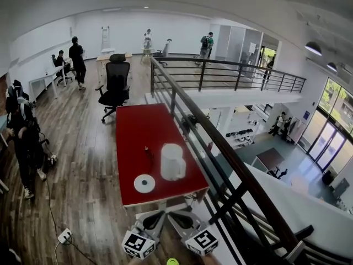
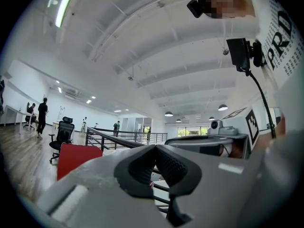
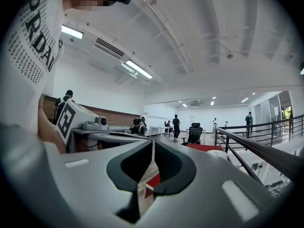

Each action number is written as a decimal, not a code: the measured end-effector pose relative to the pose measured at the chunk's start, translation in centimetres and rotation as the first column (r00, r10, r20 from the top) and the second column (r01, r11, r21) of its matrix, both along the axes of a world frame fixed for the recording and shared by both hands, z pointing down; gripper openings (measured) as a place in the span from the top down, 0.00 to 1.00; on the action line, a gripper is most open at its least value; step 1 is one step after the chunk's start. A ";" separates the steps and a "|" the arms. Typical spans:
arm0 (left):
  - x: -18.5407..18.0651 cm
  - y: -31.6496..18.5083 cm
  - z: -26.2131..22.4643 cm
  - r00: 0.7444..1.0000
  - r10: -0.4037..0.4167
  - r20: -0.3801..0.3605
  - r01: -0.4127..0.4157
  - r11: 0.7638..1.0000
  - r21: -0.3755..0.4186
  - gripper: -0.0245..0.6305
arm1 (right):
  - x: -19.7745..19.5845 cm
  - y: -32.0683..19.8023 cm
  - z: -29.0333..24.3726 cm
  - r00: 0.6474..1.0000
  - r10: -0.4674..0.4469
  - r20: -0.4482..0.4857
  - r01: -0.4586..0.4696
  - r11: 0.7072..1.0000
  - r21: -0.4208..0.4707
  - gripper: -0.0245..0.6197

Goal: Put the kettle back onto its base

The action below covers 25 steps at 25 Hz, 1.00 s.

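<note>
A white kettle (image 1: 172,162) stands upright near the front right of the red table (image 1: 138,128). Its round white base (image 1: 144,183) lies beside it on the front left, apart from it. In the head view my left gripper (image 1: 156,217) and right gripper (image 1: 177,217) hang side by side just short of the table's front edge, both empty. The left gripper (image 2: 155,147) has its pads together with nothing between them. The right gripper (image 3: 153,143) is shut too, and the kettle's top (image 3: 217,154) shows beyond its right jaw.
A black railing (image 1: 209,131) runs close along the table's right side over a drop to a lower floor. A small dark object (image 1: 148,150) lies left of the kettle. A black office chair (image 1: 116,87) stands beyond the table. People (image 1: 22,137) stand at the left; a power strip (image 1: 65,236) lies on the floor.
</note>
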State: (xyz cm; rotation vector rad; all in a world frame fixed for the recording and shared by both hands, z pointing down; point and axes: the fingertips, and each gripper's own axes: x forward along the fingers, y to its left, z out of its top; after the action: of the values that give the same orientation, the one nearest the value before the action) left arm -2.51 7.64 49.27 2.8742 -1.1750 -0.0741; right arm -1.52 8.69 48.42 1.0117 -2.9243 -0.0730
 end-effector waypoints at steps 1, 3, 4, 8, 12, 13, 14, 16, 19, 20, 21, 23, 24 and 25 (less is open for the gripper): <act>0.3 -0.4 0.1 1.000 -0.006 0.003 0.006 1.000 0.000 0.97 | 0.3 -0.4 0.0 1.000 -0.006 0.001 0.006 1.000 -0.002 0.95; 1.0 -1.0 0.2 1.000 -0.016 0.011 0.016 1.000 0.004 0.97 | 1.2 -1.1 0.1 1.000 -0.015 0.002 0.015 1.000 -0.003 0.95; 1.4 -1.3 0.3 1.000 -0.019 0.016 0.019 1.000 0.009 0.97 | 1.6 -1.4 0.1 1.000 -0.018 0.000 0.018 1.000 -0.003 0.95; 2.4 -2.4 0.7 0.998 -0.046 0.054 0.044 0.998 0.035 0.97 | 2.8 -2.5 0.4 0.999 -0.049 -0.014 0.049 0.999 -0.003 0.95; 3.6 -3.0 1.1 0.997 -0.063 0.052 0.062 0.998 0.026 0.97 | 3.8 -3.2 0.9 0.997 -0.075 -0.017 0.074 0.997 -0.016 0.95; 3.7 -3.1 1.2 0.997 -0.068 0.038 0.068 0.998 0.016 0.97 | 3.9 -3.4 0.9 0.997 -0.079 -0.017 0.079 0.997 -0.018 0.95; 3.8 -3.1 1.3 0.997 -0.072 0.028 0.071 0.997 0.006 0.97 | 3.9 -3.4 0.9 0.996 -0.083 -0.014 0.083 0.996 -0.021 0.95; 4.0 -3.3 2.0 0.997 -0.069 0.023 0.069 0.997 -0.017 0.97 | 3.9 -3.7 1.1 0.996 -0.090 -0.003 0.090 0.996 -0.030 0.95; 4.1 -4.2 2.8 0.995 -0.087 0.050 0.088 0.996 -0.032 0.97 | 3.7 -4.4 1.7 0.995 -0.099 0.009 0.100 0.994 -0.037 0.95; 4.0 -4.5 3.0 0.993 -0.098 0.064 0.100 0.995 -0.021 0.97 | 3.7 -4.6 1.8 0.995 -0.101 0.009 0.101 0.994 -0.040 0.95; 4.0 -4.7 3.1 0.992 -0.104 0.075 0.105 0.994 -0.007 0.97 | 3.6 -4.8 1.9 0.995 -0.100 0.007 0.100 0.994 -0.041 0.95; 4.0 -5.0 3.3 0.992 -0.100 0.082 0.100 0.995 0.007 0.97 | 3.6 -5.2 1.8 0.996 -0.094 0.003 0.094 0.995 -0.036 0.95; 4.1 -5.3 3.2 0.992 -0.096 0.077 0.095 0.995 0.005 0.97 | 3.7 -5.4 1.8 0.996 -0.090 0.002 0.090 0.995 -0.036 0.95; 4.1 -5.6 3.2 0.993 -0.092 0.068 0.092 0.996 0.000 0.97 | 3.8 -5.7 1.8 0.996 -0.085 0.001 0.085 0.996 -0.038 0.95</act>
State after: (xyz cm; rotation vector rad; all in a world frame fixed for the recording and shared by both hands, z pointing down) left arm 1.60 2.03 52.43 2.8401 -1.3185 0.0227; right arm 2.25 3.01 50.19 0.8811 -2.9552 -0.0206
